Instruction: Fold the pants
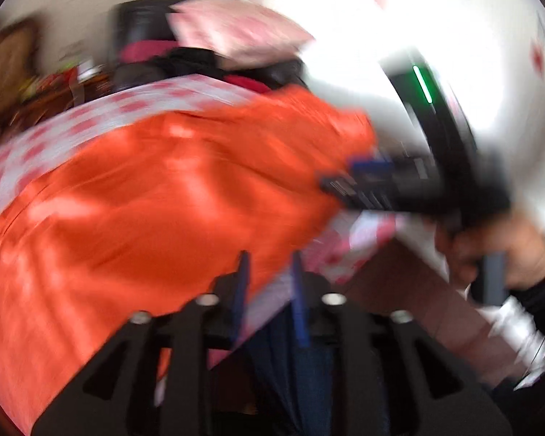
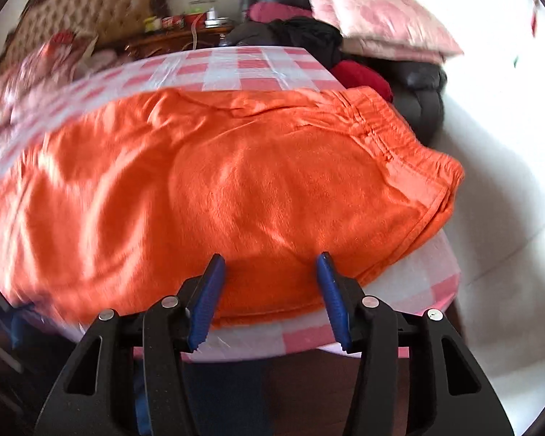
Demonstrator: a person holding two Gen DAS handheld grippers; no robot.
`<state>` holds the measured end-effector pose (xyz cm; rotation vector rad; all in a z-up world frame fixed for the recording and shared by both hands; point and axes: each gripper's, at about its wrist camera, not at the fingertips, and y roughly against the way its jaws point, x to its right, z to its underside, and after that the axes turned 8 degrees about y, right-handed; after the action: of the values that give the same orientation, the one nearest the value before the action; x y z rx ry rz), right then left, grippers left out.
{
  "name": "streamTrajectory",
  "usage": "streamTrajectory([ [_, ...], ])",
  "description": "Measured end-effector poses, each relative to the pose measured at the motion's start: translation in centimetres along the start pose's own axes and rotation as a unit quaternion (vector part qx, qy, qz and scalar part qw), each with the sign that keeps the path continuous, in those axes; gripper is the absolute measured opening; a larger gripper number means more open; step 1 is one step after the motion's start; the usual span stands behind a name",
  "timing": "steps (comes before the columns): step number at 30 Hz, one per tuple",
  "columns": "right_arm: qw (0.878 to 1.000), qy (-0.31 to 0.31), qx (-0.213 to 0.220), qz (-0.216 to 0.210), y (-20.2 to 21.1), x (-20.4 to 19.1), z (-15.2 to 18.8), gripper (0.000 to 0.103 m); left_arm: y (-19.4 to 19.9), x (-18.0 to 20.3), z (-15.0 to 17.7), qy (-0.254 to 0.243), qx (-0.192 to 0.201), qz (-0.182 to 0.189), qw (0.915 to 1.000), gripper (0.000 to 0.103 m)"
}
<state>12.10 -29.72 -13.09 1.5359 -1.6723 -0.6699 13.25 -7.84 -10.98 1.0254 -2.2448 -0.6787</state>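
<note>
Orange fleece pants (image 2: pixel 214 181) lie spread on a table with a pink-and-white checked cloth (image 2: pixel 243 69); the elastic waistband (image 2: pixel 399 138) is at the right. My right gripper (image 2: pixel 270 258) is open, its blue pads just over the pants' near edge, holding nothing. In the blurred left wrist view the pants (image 1: pixel 156 200) fill the left and middle. My left gripper (image 1: pixel 269 258) is open and empty over the pants' near edge. The right gripper (image 1: pixel 348 181), held by a hand (image 1: pixel 505 254), shows at the right by the waistband end.
A pink pillow (image 2: pixel 378 18) lies on a dark leather chair (image 2: pixel 418 83) with dark and red clothes (image 2: pixel 359 72) behind the table. A tufted headboard (image 2: pixel 87 3) and a wooden side table with small items (image 2: pixel 185 32) stand at the back left. White floor (image 2: pixel 508 145) lies right.
</note>
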Motion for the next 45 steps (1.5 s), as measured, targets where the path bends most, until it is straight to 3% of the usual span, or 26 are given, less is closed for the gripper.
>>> streamTrajectory([
  [1,1.0,0.004,-0.002,0.005,0.2,0.0,0.1,0.053,2.0,-2.3,0.0,0.04,0.023,-0.008,0.9989,0.044],
  [4,0.999,0.008,-0.017,0.026,1.0,0.3,0.1,0.055,8.7,-10.6,1.0,0.14,0.09,-0.097,0.9812,0.045],
  [6,0.999,0.014,-0.007,0.033,1.8,0.6,-0.7,0.057,13.1,-16.2,2.2,0.192,0.121,-0.17,0.959,0.045],
  [9,0.999,0.04,0.022,0.021,2.4,1.1,-3.9,0.06,20.0,-25.6,4.6,0.279,0.15,-0.263,0.9114,0.045],
  [11,0.999,0.042,0.027,0.018,1.3,2.0,-6.2,0.06,22.6,-31.1,6.0,0.322,0.137,-0.272,0.8964,0.048],
  [16,0.998,0.056,0.009,0.017,-4.1,4.1,-12.0,0.059,23.5,-38.0,7.7,0.37,0.099,-0.234,0.8936,0.049],
  [19,0.999,0.05,0.006,0.002,-6.5,5.8,-14.2,0.059,22.5,-40.3,7.7,0.392,0.082,-0.185,0.8976,0.051],
  [21,0.999,0.043,-0.007,0.008,-7.8,6.8,-15.1,0.059,21.4,-41.3,7.7,0.397,0.063,-0.157,0.902,0.045],
  [22,0.999,0.043,-0.013,0.01,-8.3,7.3,-15.6,0.059,20.9,-41.4,7.8,0.397,0.054,-0.157,0.9029,0.031],
  [29,0.992,0.124,-0.02,-0.019,-8.7,5.2,-17.1,0.059,20.5,-42.1,7.6,0.371,0.034,-0.172,0.912,0.022],
  [33,0.984,0.169,-0.059,-0.021,-11.1,3.0,-16.2,0.056,20.5,-41.9,7.1,0.362,0.027,-0.19,0.9123,0.017],
  [39,0.987,0.157,-0.022,0.034,-11.9,2.8,-15.1,0.06,20.3,-42.0,5.4,0.349,0.024,-0.209,0.9132,0.012],
  [45,0.989,0.126,-0.008,0.072,-12.8,3.9,-15.8,0.06,18.6,-42.6,1.2,0.323,0.021,-0.218,0.921,0.011],
])
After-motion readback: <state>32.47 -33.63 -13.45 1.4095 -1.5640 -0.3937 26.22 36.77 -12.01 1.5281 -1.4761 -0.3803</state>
